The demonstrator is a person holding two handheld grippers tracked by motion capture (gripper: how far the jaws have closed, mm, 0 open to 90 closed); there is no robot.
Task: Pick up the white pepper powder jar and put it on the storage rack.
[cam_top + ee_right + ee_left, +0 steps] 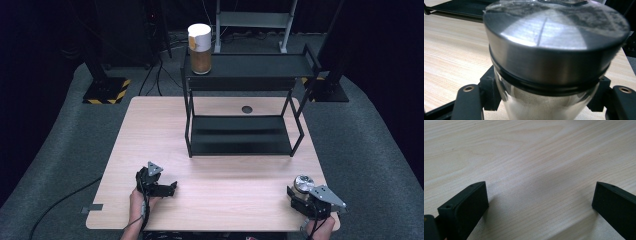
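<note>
Right tongs [544, 100] clenched on a metal-lidded jar [549, 62], its base cut off; left tongs [540, 202] released.

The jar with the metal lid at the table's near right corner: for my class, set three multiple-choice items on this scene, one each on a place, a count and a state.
1. Where does the tall canister stand?
A. left end of the rack's top shelf
B. the rack's lower shelf
C. the floor

2. How many shelves does the black rack have?
A. one
B. two
C. four

3. How are the right gripper's jaws?
A. wide open over bare wood
B. shut on nothing
C. closed on the jar

Answers: 1 A, it stands at the top shelf's left end. 2 B, two tiers show. 3 C, both pads press the glass below the lid.
</note>
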